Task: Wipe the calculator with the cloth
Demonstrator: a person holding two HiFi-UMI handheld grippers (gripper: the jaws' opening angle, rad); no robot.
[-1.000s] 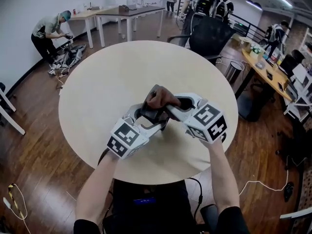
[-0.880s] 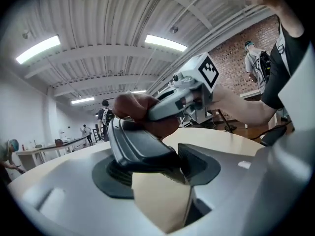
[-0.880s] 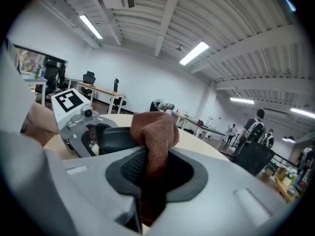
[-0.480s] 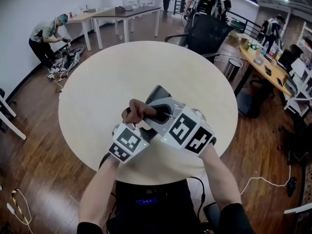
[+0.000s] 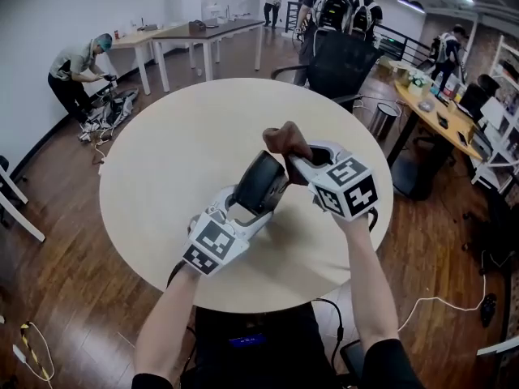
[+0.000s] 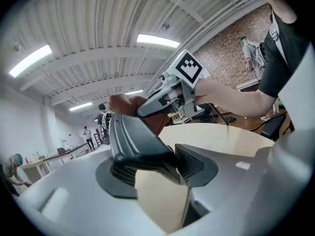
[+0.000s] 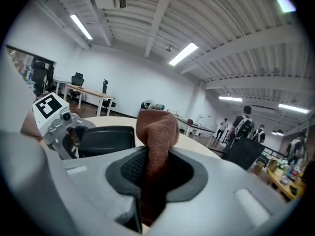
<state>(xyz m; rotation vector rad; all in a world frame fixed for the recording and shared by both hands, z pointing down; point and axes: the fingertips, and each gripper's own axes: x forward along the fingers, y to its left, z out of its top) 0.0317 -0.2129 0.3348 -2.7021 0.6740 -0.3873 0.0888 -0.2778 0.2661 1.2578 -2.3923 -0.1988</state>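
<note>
**Calculator up in the air, cloth at its top edge, grip looks a bit sketchy**

The left gripper jaws have just been closing and now clamp the calculator by its near end, holding it tilted above the table. The right gripper jaws are pinched tight on a bunched brown cloth, which seems to touch the calculator's far edge. My worry is that rubbing way out there levers the calculator round or right out of the pads, or tugs the cloth loose. A black chair and some people are well off, so nothing's really in the way.
</note>
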